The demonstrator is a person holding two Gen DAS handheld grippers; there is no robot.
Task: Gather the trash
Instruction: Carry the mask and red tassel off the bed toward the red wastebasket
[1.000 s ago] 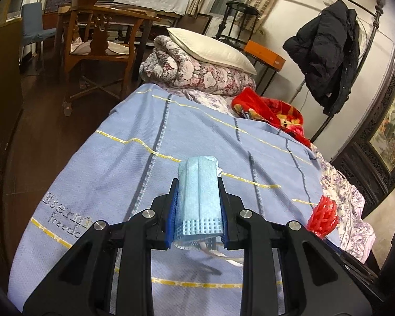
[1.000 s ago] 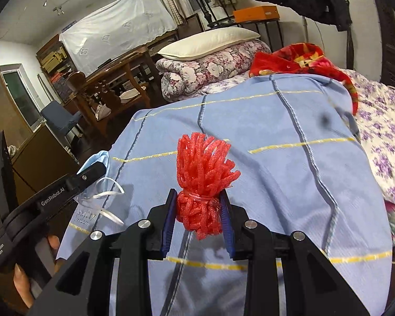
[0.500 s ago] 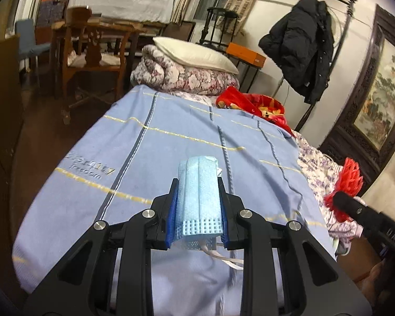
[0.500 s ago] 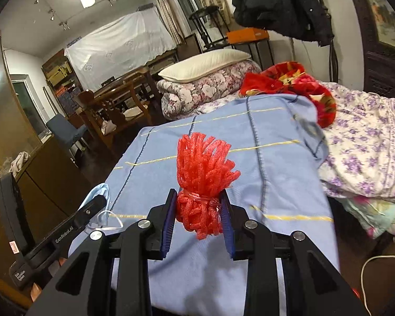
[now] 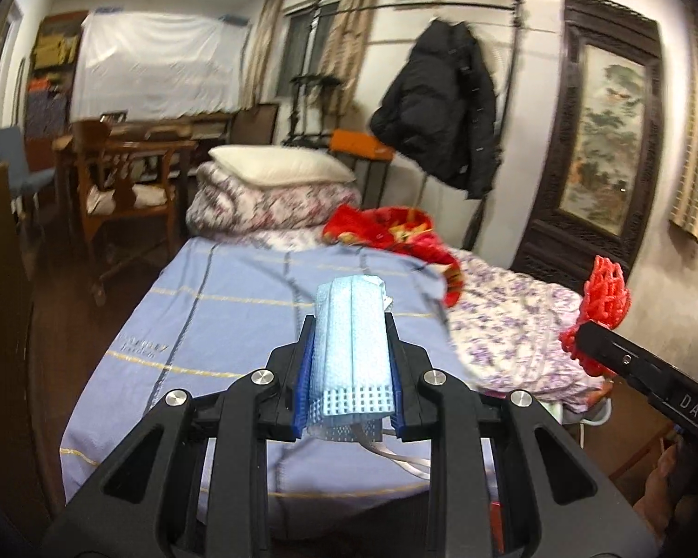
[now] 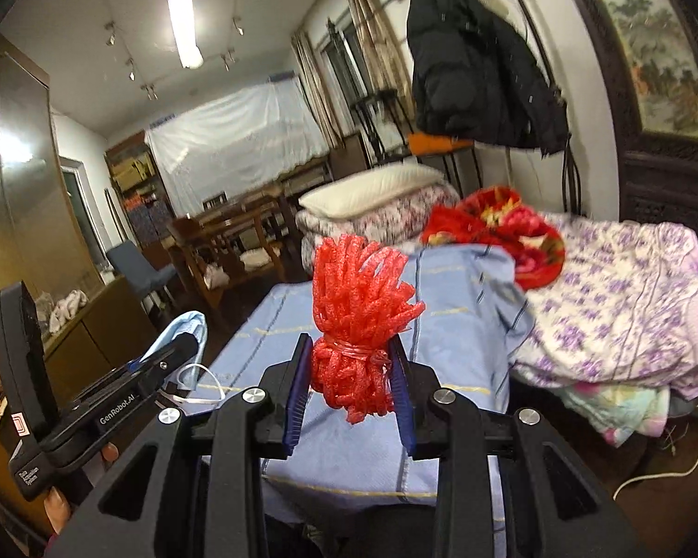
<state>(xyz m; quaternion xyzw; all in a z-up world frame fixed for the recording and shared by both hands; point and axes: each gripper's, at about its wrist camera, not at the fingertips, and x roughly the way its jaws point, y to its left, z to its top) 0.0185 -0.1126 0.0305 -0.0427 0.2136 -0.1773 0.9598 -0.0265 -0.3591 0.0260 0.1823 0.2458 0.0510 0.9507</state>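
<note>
Tongs both grip trash: the left gripper (image 5: 349, 372) clamps a folded blue face mask (image 5: 351, 348) at lower centre, the right gripper (image 6: 351, 386) pinches a red foam net (image 6: 358, 316) likewise.

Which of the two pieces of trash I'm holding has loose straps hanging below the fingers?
The blue face mask in the left gripper: white ear loops dangle beneath it. The red foam net in the right gripper is a tied bundle.

Black left gripper (image 5: 349, 372) frame; silver screws; blue-lined jaws; "GenRobot.AI" lettering.
</note>
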